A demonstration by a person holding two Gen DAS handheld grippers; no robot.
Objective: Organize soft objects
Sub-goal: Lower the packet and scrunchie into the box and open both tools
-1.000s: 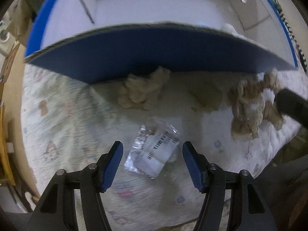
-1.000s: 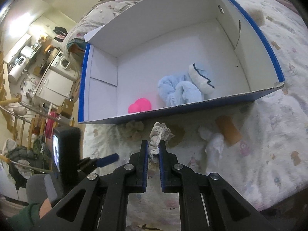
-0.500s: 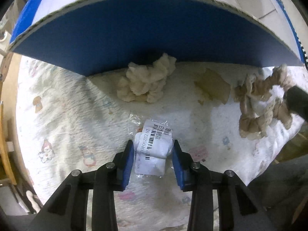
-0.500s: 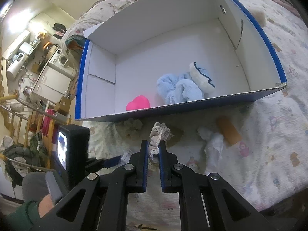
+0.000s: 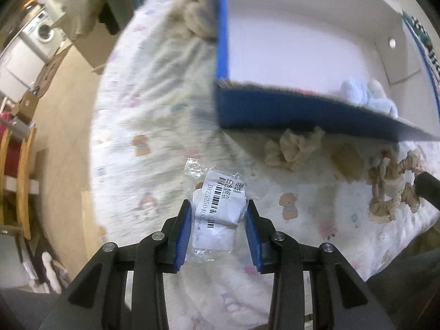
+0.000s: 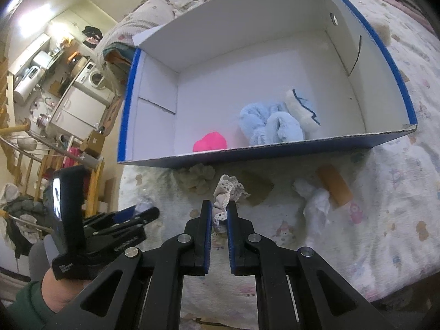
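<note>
Glossy crinkled plastic packet (image 5: 217, 214), fluffy blue plush (image 6: 271, 128), matt corrugated cardboard box (image 6: 275, 155).

In the left wrist view we see the bedspread (image 5: 154, 126) smeared by motion blur, and the near wall of the blue box (image 5: 288, 115) hides all but the tops of the pale blue plush pieces (image 5: 365, 99) inside. The label on the bagged white item (image 5: 220, 209) carries small print we cannot read, and the lace scrunchie (image 5: 393, 189) meets a dark gripper tip cut off at the right edge. In the right wrist view the left gripper (image 6: 143, 214) covers most of that bag, so we cannot tell how its fingers sit on it.
</note>
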